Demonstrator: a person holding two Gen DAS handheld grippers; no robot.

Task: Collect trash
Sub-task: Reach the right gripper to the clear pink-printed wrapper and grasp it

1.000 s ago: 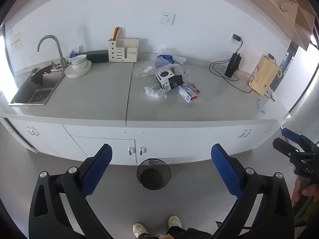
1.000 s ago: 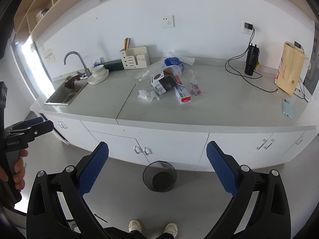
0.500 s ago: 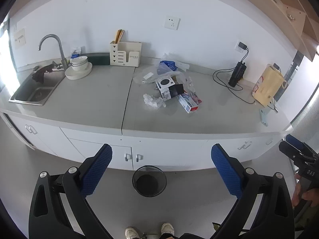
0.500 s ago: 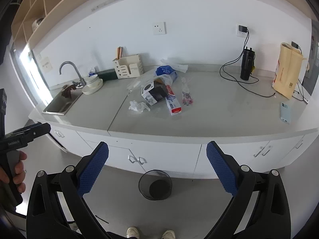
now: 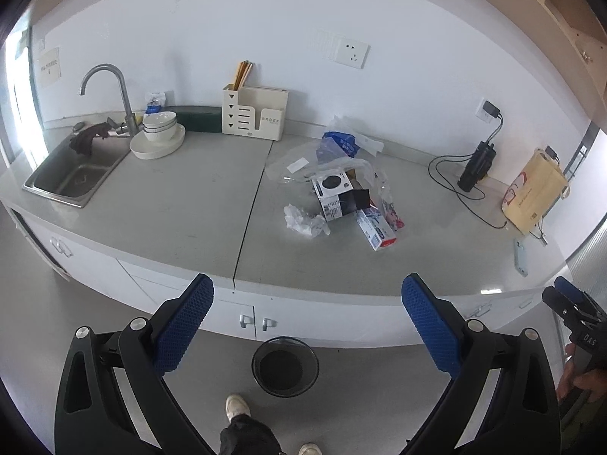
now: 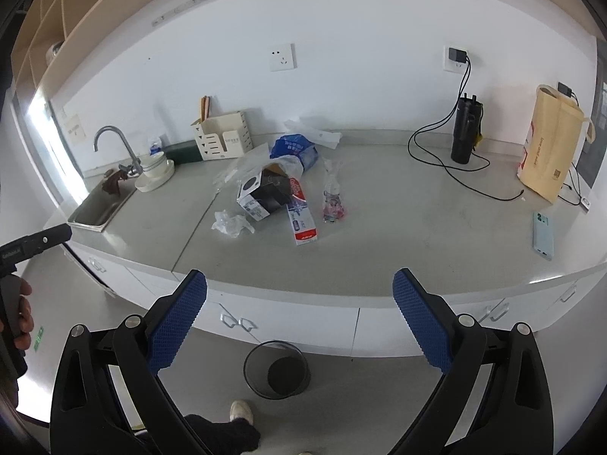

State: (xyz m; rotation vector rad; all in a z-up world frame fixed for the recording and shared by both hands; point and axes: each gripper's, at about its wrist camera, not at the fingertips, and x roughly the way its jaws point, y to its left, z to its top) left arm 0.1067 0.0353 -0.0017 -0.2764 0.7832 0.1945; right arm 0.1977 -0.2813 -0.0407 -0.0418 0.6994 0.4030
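Both my left gripper and right gripper hung spread wide and empty, short of the counter. The trash lay mid-counter: crumpled tissue, black-and-white carton and toothpaste box just beside it. The heaped clear plastic bags behind the carton might have slipped my pads or dragged neighbours off, missing the wire wastebasket below.

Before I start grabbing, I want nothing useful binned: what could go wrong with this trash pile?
The phone lies flat near the counter edge and might get swept off. The clear plastic bag drapes over the black-and-white box, so lifting one may drag the other. The wastebasket is small and on the floor, so drops could miss.
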